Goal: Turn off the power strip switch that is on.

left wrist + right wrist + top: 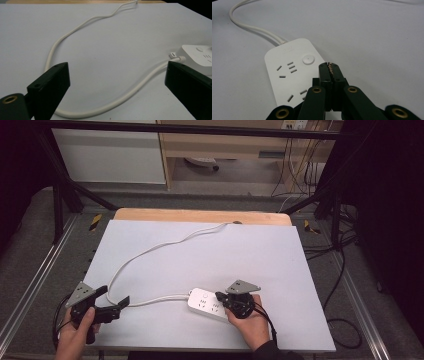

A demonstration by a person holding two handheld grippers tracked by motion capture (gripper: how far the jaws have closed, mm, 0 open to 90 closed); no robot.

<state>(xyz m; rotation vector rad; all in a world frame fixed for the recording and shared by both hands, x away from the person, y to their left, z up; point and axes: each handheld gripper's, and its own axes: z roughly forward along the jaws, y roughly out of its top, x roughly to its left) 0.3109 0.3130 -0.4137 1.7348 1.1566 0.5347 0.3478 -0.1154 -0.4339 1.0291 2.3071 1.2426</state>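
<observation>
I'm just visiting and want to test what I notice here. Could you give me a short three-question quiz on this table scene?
1. True or false: the right gripper has its fingers pressed together.
2. What lies between the left gripper's open fingers: A) white cable, B) a cup, C) a plug?
3. What round part sits on top of the power strip?

Key: 1 true. 2 A. 3 A button.

White power strip (pixel 209 305) lies flat on the table (sockets up) — cord (pixel 150 251) looping away.
</observation>
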